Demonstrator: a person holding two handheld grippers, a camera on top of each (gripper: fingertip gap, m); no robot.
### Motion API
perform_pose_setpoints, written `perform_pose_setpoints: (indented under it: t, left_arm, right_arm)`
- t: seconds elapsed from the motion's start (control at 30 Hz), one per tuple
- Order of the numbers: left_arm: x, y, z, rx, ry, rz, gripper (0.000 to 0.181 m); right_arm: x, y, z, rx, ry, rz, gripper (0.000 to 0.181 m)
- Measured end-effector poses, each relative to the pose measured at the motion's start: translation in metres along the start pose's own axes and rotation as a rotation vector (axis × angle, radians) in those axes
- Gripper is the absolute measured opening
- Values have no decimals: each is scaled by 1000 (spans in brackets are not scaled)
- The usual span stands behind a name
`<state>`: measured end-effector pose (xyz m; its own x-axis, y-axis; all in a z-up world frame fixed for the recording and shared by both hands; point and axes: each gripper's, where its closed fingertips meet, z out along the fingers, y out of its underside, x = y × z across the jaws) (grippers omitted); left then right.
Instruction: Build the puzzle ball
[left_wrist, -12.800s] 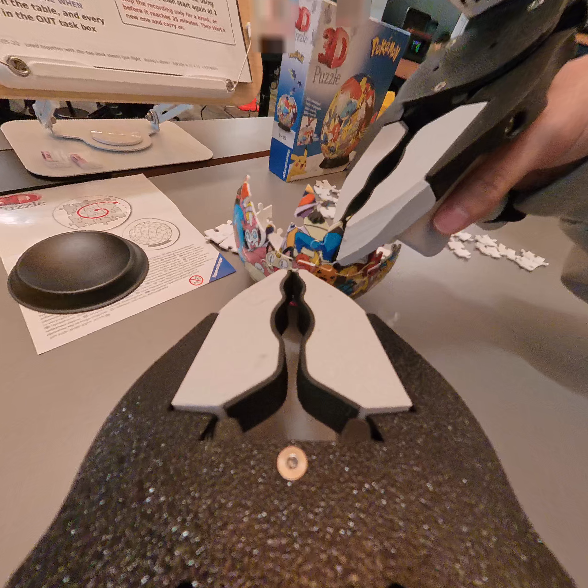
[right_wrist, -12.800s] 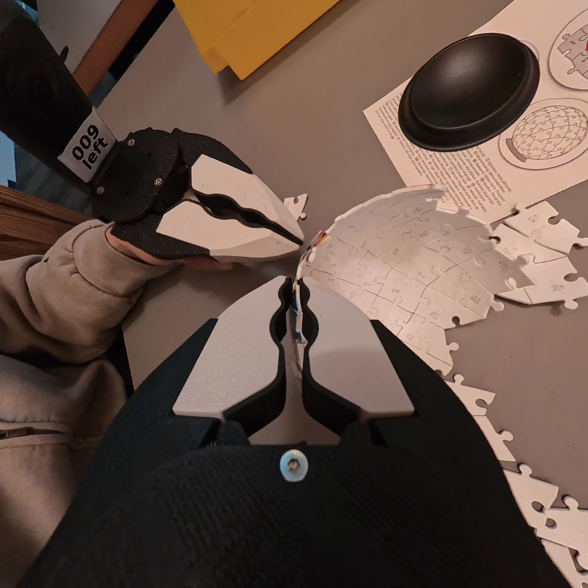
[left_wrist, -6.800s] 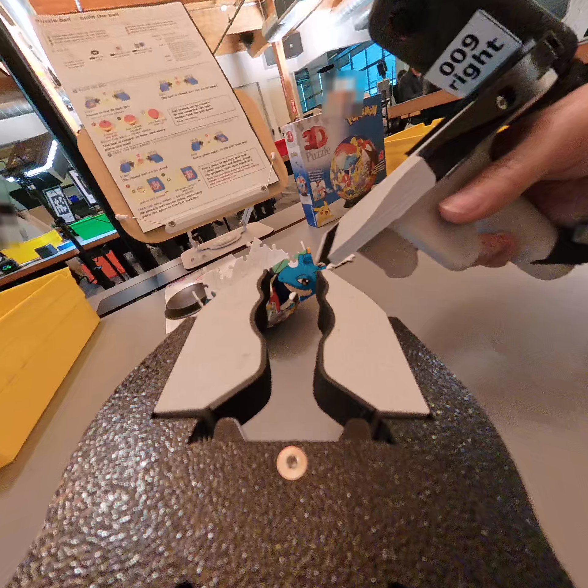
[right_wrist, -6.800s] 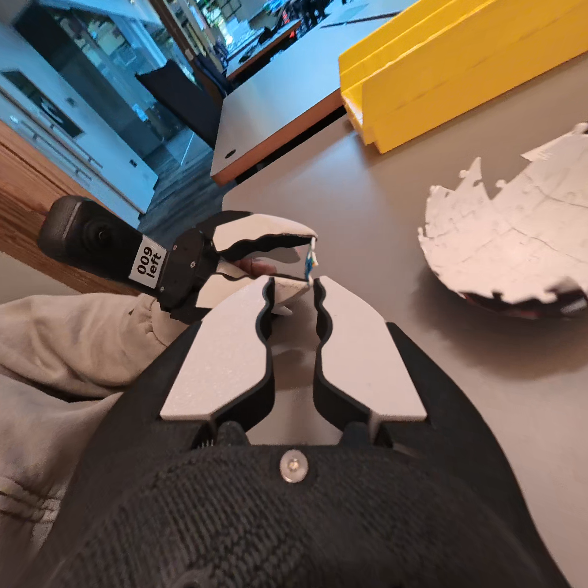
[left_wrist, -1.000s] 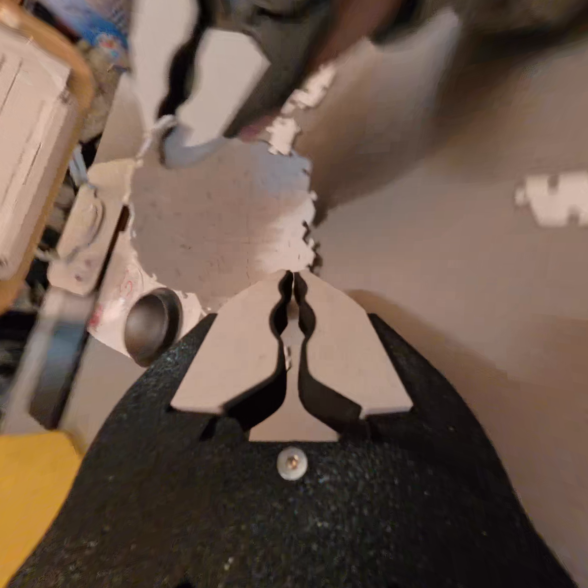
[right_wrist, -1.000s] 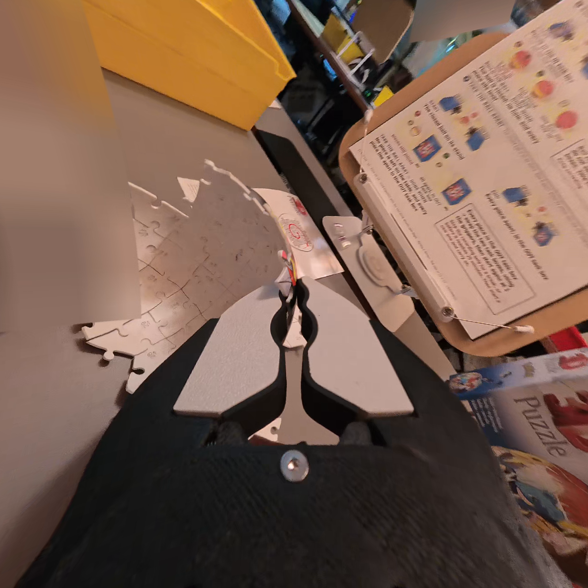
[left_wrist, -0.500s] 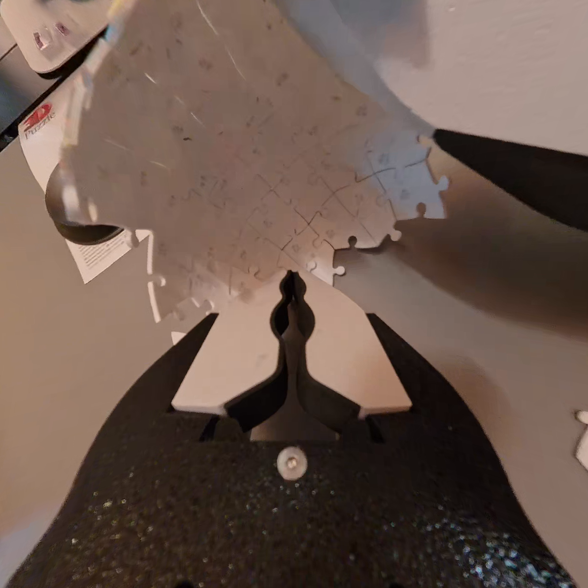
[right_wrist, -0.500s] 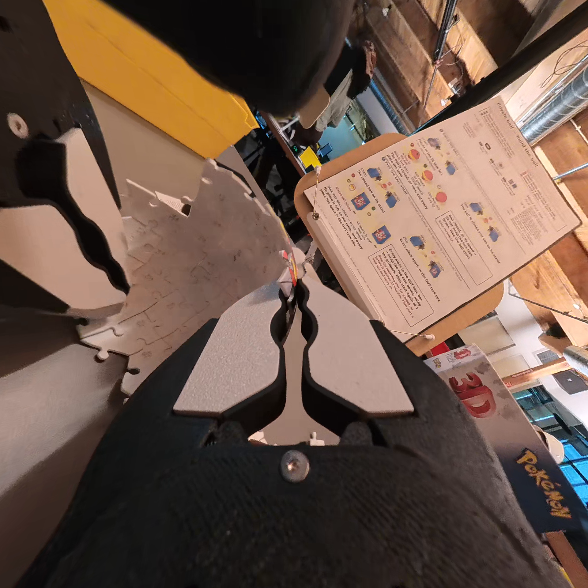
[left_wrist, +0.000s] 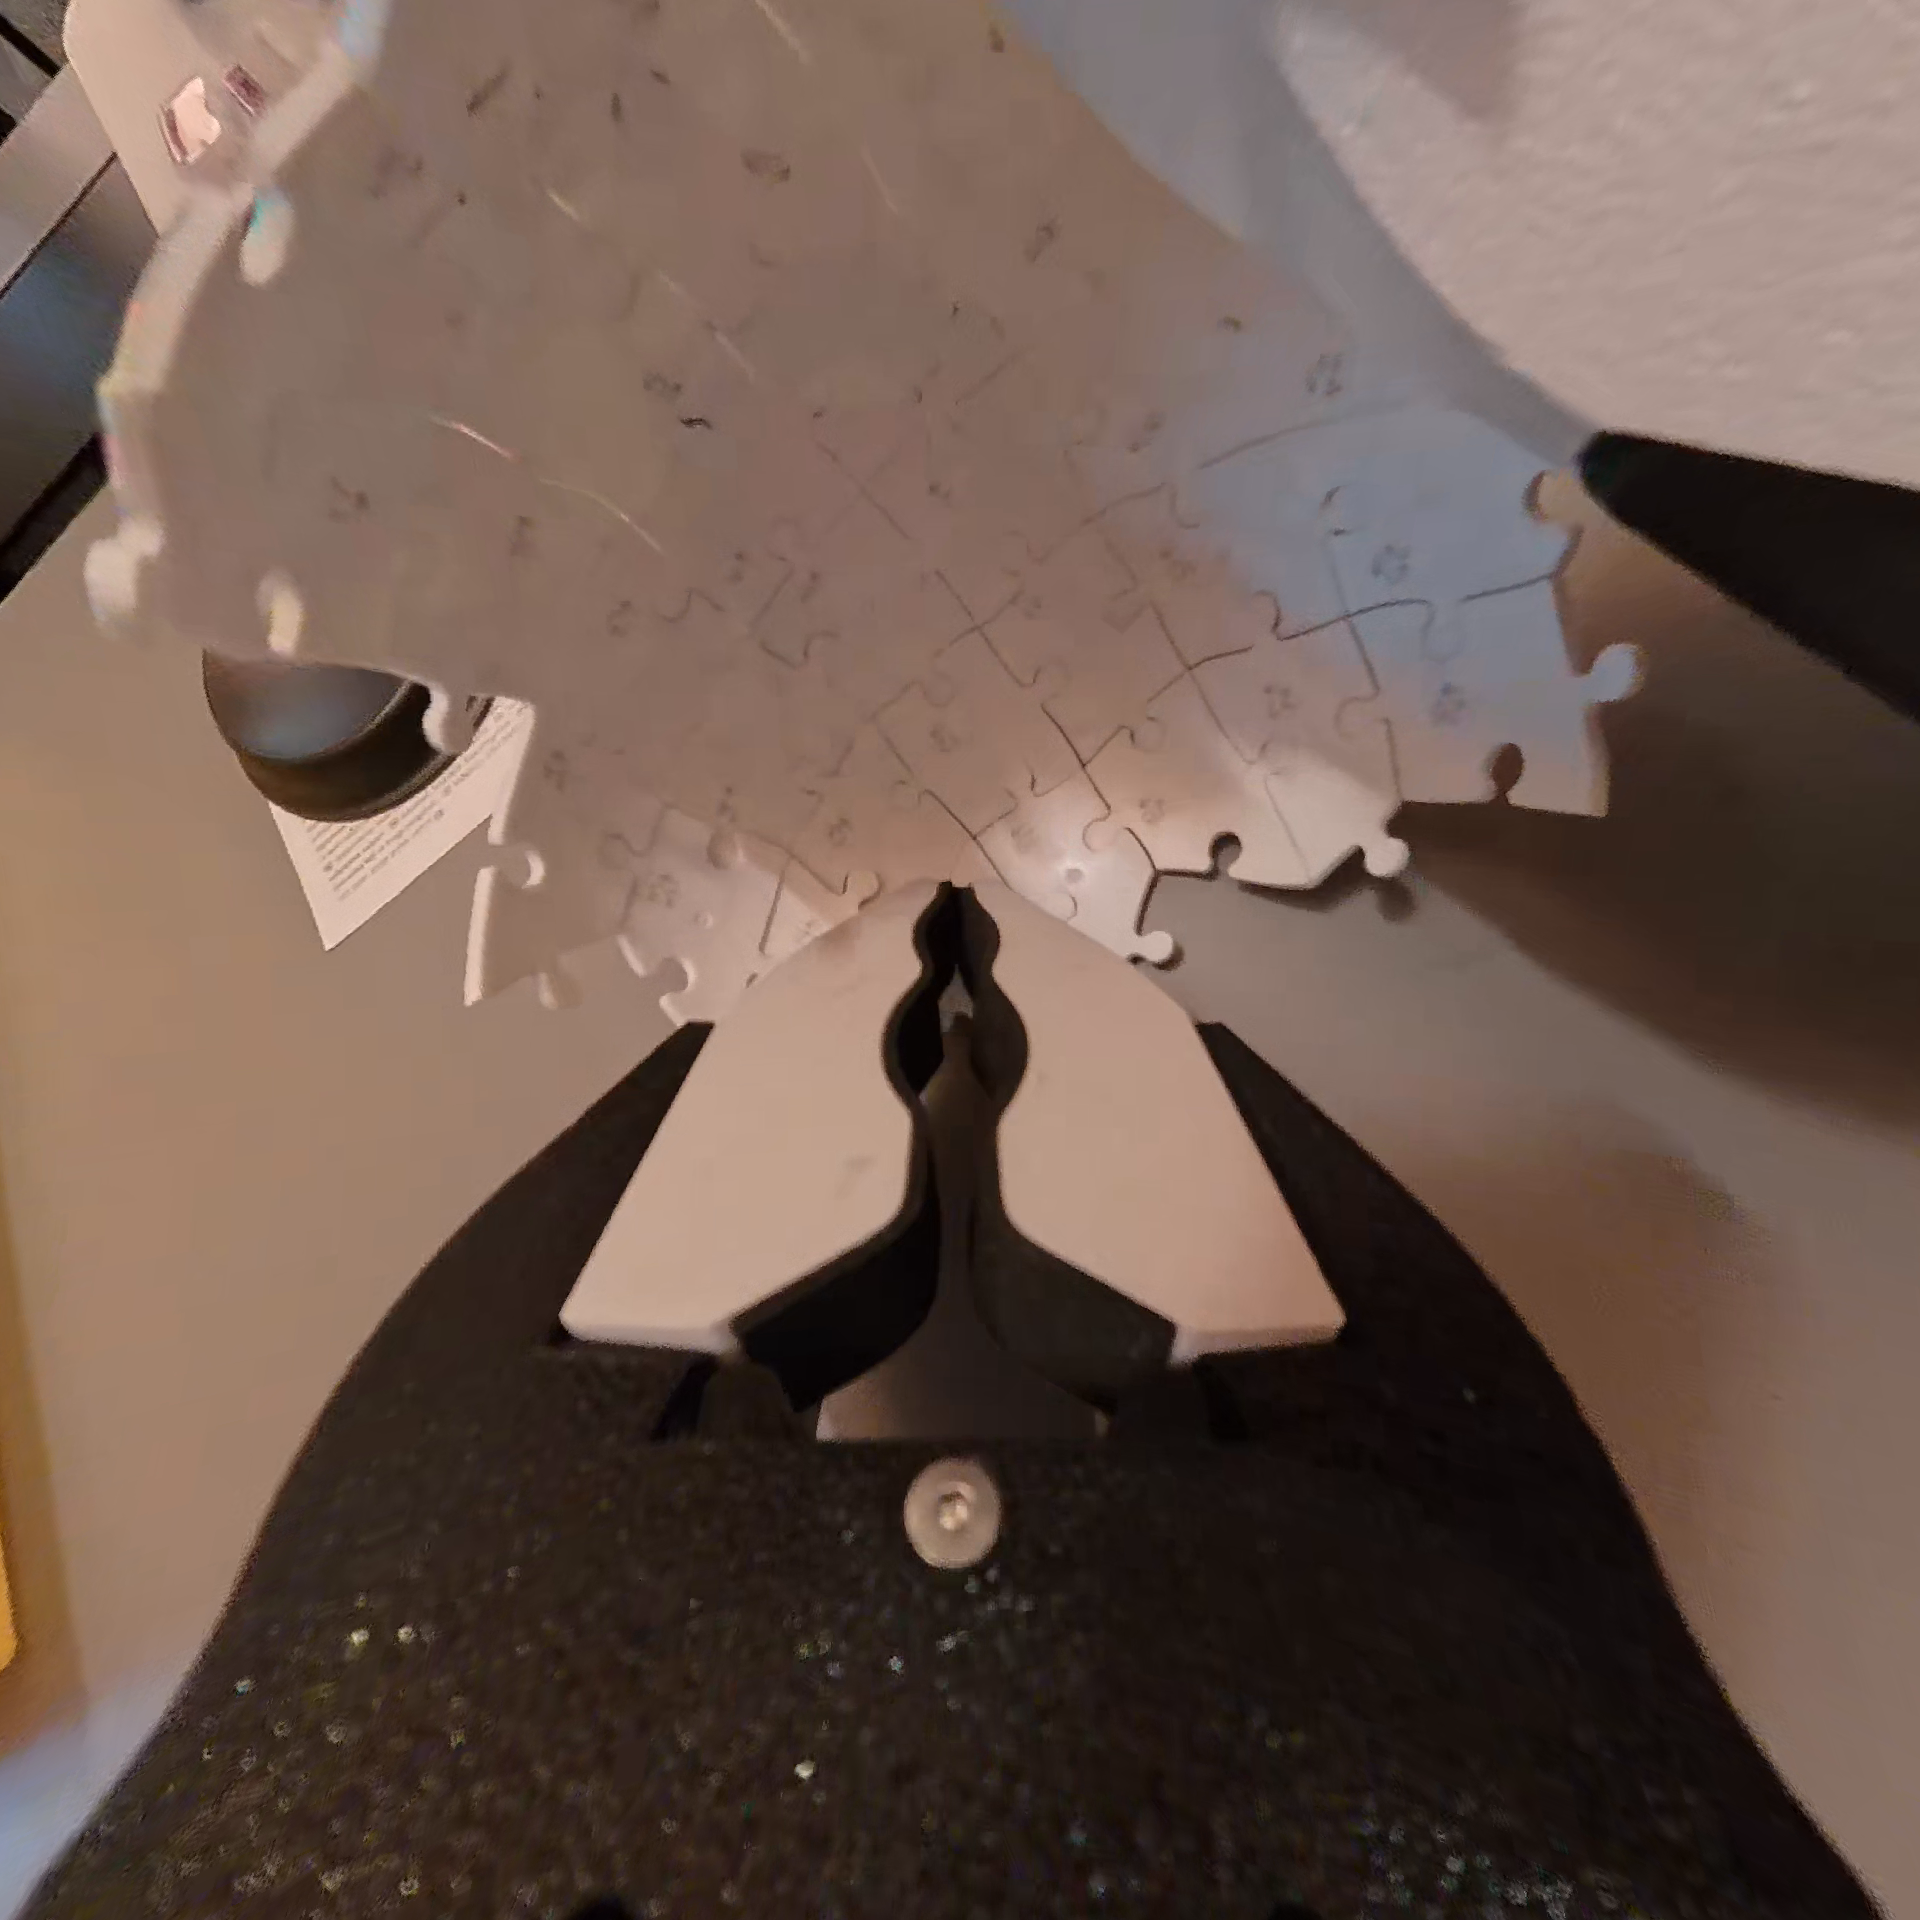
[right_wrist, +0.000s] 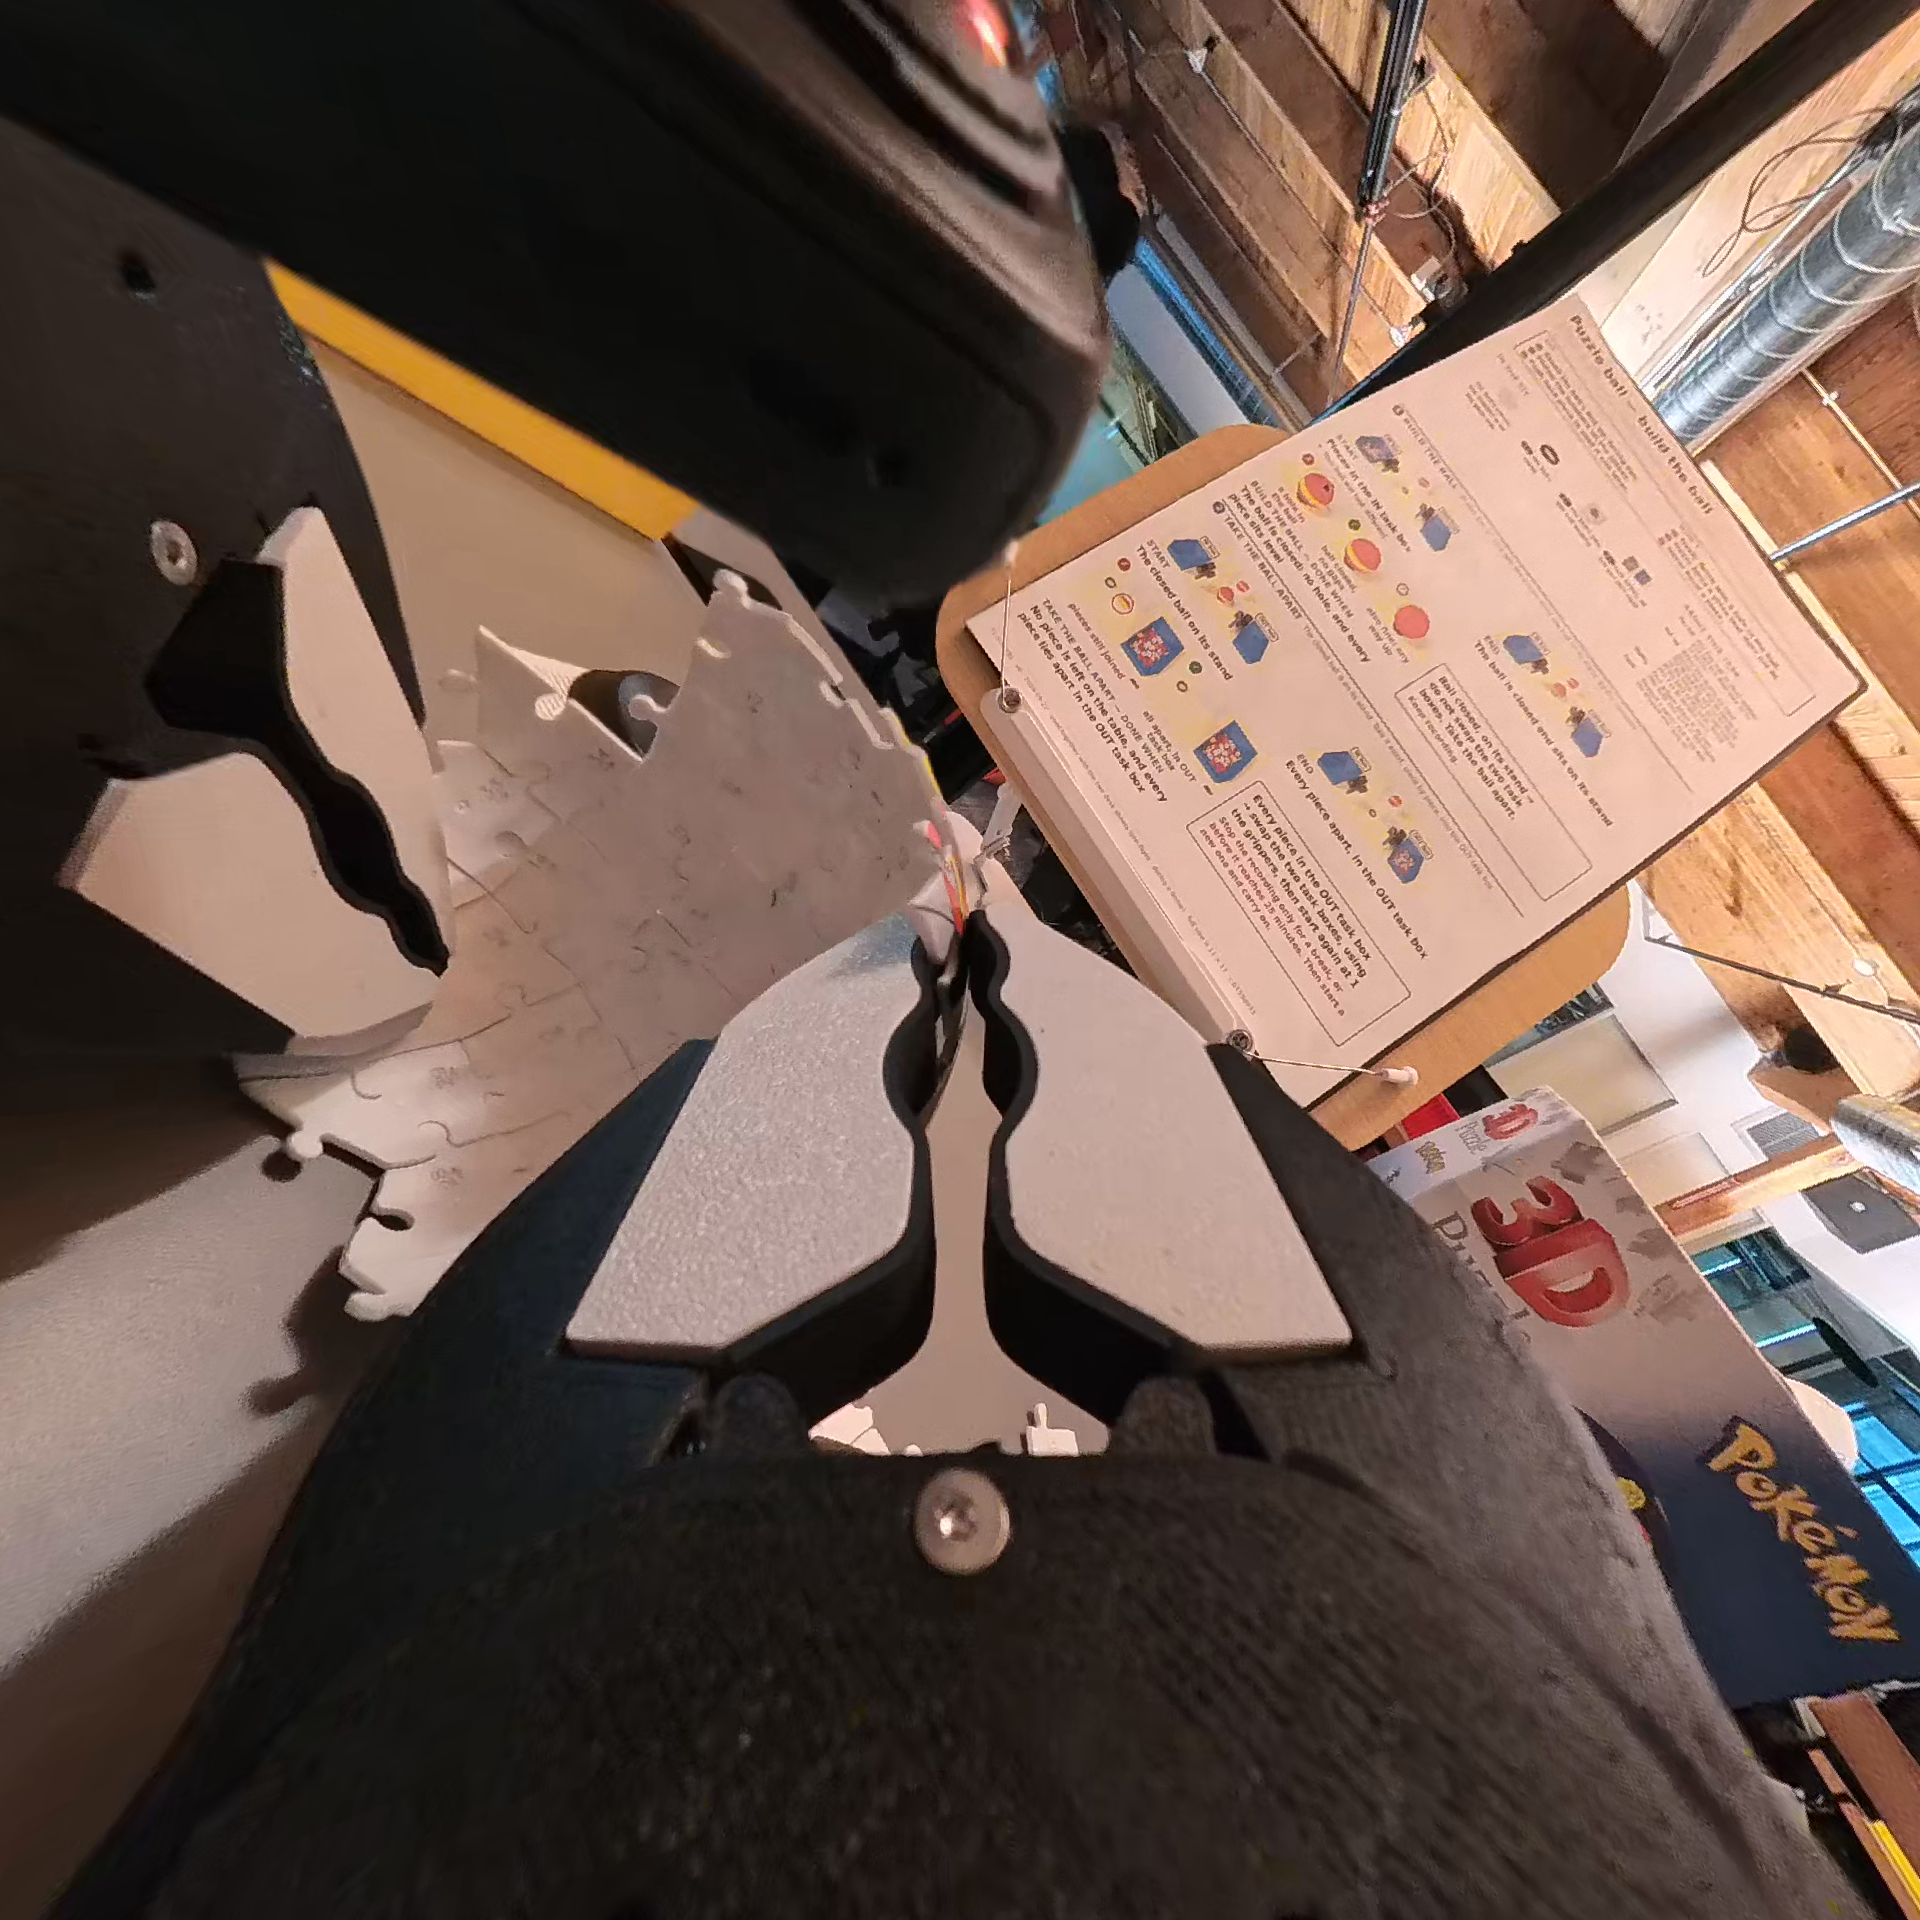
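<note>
Half-built puzzle shell held up off the counter, pinched at its lower edge by left tongs, at its far rim by right tongs; black stand behind the shell

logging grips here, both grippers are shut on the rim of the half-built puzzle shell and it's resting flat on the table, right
Not quite. The grips are right: the left gripper and right gripper are each shut on the rim of the puzzle shell. But the shell isn't lying flat on the table; the left wrist view shows it held up and tilted, white inner side facing that camera.
</note>
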<state>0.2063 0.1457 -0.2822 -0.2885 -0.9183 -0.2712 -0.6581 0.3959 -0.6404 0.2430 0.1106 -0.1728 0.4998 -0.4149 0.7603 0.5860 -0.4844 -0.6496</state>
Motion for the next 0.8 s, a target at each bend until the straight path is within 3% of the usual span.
perform_pose_setpoints:
  t: [0.3, 0.57, 0.8]
  left_arm:
    - [-36, -21, -49, 195, -61, -150, 0]
    - [-25, -4, -20, 75, -144, 44, 0]
    - [-31, 2, -12, 80, -153, 31, 0]
  right_arm:
    - [1, -2, -1, 6, 20, -48, 3]
    - [-3, -12, 2, 17, -5, -100, 3]
    - [-6, -14, 15, 1, -58, -177, 4]
